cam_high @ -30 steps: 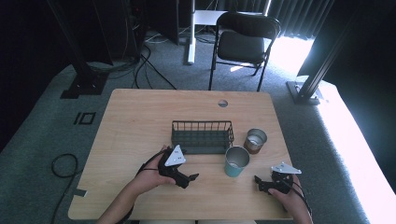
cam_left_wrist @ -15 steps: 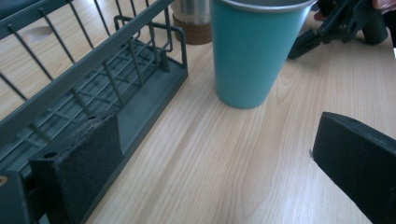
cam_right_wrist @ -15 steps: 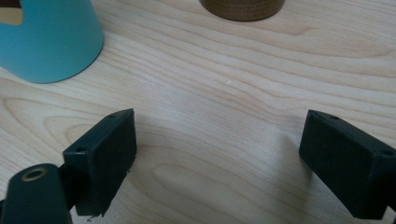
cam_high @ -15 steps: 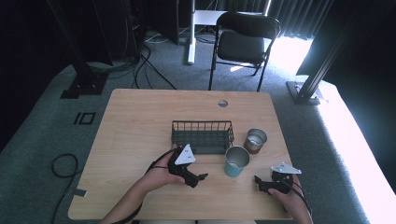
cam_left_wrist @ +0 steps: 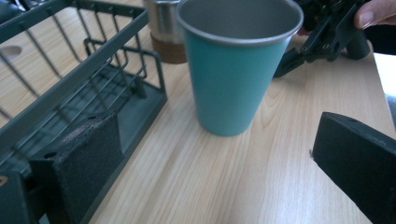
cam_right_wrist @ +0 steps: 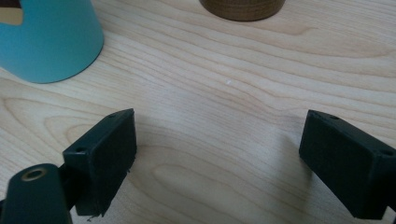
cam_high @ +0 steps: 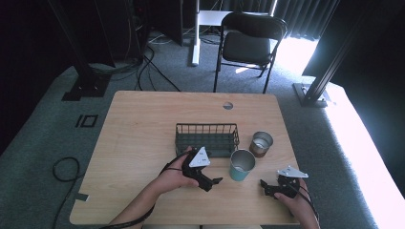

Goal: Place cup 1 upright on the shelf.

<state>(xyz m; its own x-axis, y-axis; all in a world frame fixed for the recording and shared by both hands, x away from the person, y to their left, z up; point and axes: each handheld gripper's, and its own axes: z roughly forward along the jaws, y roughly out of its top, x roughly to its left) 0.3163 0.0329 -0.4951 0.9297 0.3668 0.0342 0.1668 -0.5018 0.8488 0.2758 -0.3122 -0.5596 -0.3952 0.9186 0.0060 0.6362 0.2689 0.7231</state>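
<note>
High view: my left gripper [cam_high: 212, 182] sits just short of the teal cup [cam_high: 241, 164], the right gripper [cam_high: 268, 187] beyond it. Left gripper view: jaws wide, empty, cup dead ahead beside the wire basket [cam_left_wrist: 70, 84]. Right gripper view: jaws wide, empty. I judge I'm approaching; next, advance and close on the cup

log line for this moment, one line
left gripper: open, aimed at teal cup, not touching | right gripper: open, empty, low over table | wire basket: beside cup | brown cup: behind teal cup
</note>
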